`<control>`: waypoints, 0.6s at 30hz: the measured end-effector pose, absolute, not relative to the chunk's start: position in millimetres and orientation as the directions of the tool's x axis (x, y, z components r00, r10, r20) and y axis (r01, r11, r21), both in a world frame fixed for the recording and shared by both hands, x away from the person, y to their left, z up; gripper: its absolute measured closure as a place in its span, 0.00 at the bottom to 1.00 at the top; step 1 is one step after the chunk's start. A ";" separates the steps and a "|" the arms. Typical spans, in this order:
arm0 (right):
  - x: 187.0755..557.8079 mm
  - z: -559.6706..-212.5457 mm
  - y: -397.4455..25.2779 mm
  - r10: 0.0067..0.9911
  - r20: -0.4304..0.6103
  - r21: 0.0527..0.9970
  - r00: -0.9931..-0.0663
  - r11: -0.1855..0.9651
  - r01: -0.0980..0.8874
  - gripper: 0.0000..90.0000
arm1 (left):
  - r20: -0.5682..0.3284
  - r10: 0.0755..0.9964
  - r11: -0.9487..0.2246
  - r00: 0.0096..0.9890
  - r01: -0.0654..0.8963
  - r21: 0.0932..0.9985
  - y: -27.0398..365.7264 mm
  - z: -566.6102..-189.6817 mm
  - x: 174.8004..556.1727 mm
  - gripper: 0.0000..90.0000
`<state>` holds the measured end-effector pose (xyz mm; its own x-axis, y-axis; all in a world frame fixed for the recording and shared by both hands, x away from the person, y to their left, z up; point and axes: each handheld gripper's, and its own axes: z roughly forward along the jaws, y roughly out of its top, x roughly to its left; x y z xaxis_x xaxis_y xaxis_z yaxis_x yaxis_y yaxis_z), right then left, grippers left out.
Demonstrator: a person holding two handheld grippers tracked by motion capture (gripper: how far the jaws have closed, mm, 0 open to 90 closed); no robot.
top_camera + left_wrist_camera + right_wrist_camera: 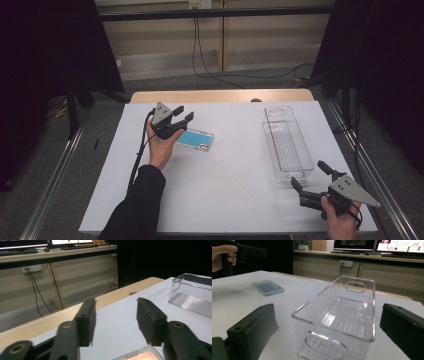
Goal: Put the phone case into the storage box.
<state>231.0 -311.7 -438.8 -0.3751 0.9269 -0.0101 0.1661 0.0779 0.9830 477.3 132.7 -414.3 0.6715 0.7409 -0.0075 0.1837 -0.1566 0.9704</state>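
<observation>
A blue phone case (194, 140) lies flat on the white table sheet (225, 200), left of the middle. My left gripper (183, 116) hovers just above its left end, open, with nothing between the jaws; the case's pale edge (140, 355) peeks in below them. A clear plastic bin (287, 142) stands lengthwise on the right side. My right gripper (310, 175) is open at the bin's near end, its jaws either side of that end wall (329, 345) without touching it. The phone case (268, 287) and the other hand's gripper (249, 250) show beyond.
The wooden table edge (220, 95) runs along the far side of the sheet. Dark curtains flank the table, and cables (200, 55) hang from a wall socket behind. Metal rails (365, 165) run along both sides.
</observation>
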 end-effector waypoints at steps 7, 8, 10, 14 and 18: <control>231.6 -439.0 -312.0 0.928 -0.011 0.983 -0.372 0.079 0.167 0.00 | -0.028 0.719 -0.165 0.694 0.210 0.964 134.4 -415.2 478.7 0.86; 231.6 -439.0 -312.2 0.928 -0.011 0.983 -0.371 0.078 0.167 0.00 | -0.036 0.716 -0.175 0.697 0.230 0.958 134.2 -415.2 478.6 0.90; 231.3 -438.9 -312.3 0.928 -0.012 0.983 -0.373 0.080 0.165 0.00 | -0.048 0.698 -0.189 0.715 0.248 0.950 135.1 -415.6 480.7 0.97; 231.3 -438.9 -312.1 0.928 -0.011 0.983 -0.373 0.078 0.166 0.00 | -0.075 0.686 -0.200 0.724 0.286 0.937 134.7 -415.4 484.4 1.00; 231.3 -438.8 -312.0 0.928 -0.011 0.983 -0.373 0.078 0.165 0.00 | -0.105 0.679 -0.209 0.727 0.328 0.921 131.9 -412.6 487.4 1.00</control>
<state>231.3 -312.0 -438.8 -0.3728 0.9278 -0.0115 0.1648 0.0784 0.9832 487.4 131.9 -412.6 0.7268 0.6788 -0.1049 0.3285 -0.2093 0.9210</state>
